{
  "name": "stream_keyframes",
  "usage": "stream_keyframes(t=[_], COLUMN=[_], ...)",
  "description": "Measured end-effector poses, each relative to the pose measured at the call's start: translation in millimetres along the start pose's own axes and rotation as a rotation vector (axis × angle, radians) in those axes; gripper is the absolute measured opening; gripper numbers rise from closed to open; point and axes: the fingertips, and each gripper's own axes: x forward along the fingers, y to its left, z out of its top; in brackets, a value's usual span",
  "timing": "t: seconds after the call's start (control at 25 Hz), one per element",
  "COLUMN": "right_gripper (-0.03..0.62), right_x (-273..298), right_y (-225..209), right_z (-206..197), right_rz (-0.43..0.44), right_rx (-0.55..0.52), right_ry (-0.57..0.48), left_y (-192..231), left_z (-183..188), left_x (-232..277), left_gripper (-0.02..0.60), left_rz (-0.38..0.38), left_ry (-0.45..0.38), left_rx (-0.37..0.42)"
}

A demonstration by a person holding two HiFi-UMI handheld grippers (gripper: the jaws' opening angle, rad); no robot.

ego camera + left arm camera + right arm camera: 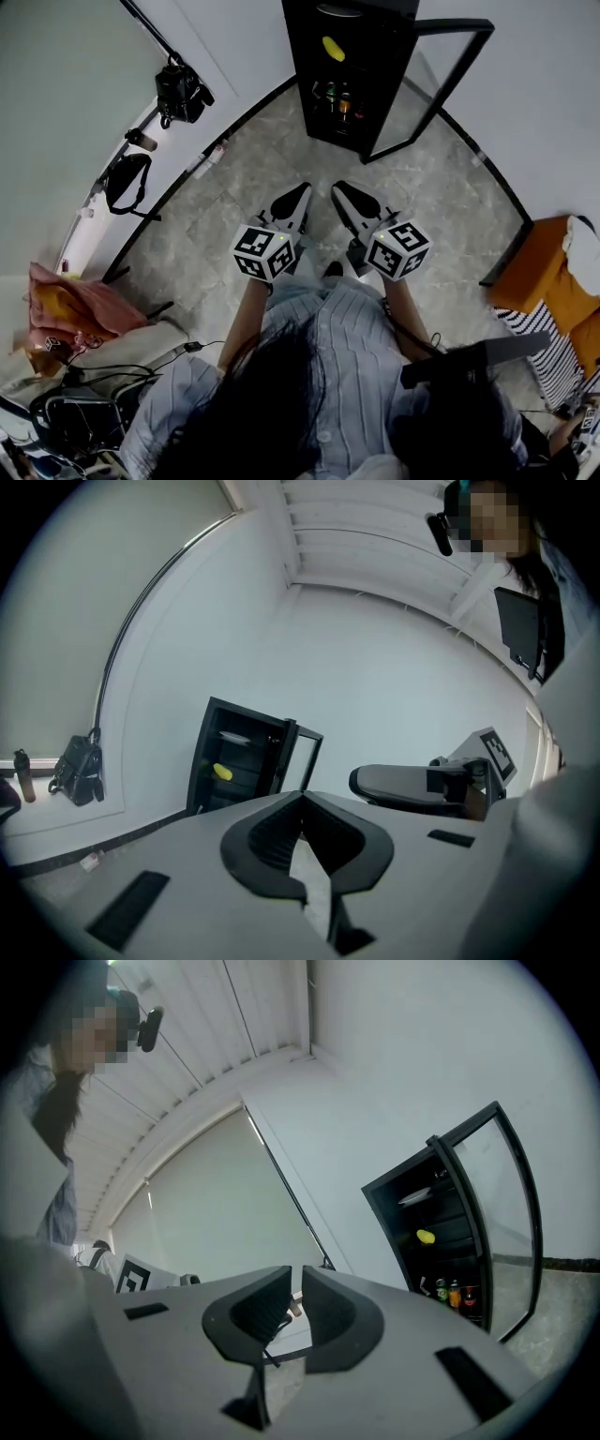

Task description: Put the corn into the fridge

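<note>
While the person is standing on the stone floor well apart from the fridge, both tools are pointing toward it from the middle of the head view. The left gripper (304, 190) is showing its jaws meeting at the tips with nothing in them. Just to its right, the right gripper (337, 187) is carrying its jaws nearly together, a slim gap showing between the pads and nothing between them.

Further right and up, at the top centre of the frame, the corn (333, 48) is lying on an upper shelf inside the black fridge (300, 84), so the placing itself is looking done. Some drink cans (336, 98) are standing on a lower shelf. To the right of the cabinet, the glass door (455, 28) is hanging wide open, swung out toward the upper right.

That open door is where trouble is most likely waiting. If closing it is the step left, both tools are offering only blunt tips for pushing (neither is set wide enough to take the door's edge), and a hard shove could be slamming the door, jolting the shelf and sending the corn rolling forward. It is too small in every view to tell how securely the corn is sitting, though it is probably resting loose. A glancing push could also be sliding off the smooth glass.
</note>
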Motion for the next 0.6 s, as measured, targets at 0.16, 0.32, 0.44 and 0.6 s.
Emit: stream_keyframes(t=[0.16,0.32,0.44,0.6], right_gripper=[0.035,0.029,0.028,0.018], right_x=[-9,-17,-21,-22], right_y=[5,9,9,10], right_z=[-7,-13,-15,-17], right_rz=[-0.005,-0.009,-0.017,-0.032], right_rx=[-0.01,-0.008,-0.015,-0.025], right_ry=[0.011,0.022,0.032,0.032], left_y=[-5,-10,-17,-21], left_z=[-7,-14,-19,-21], left_x=[-13,-22,-24,-28], left_gripper=[0.006,0.006,0.006,0.006], left_rz=[0.019,0.031,0.027,0.024], left_ry=[0.003,0.014,0.028,0.035], left_rx=[0.0,0.001,0.009,0.02])
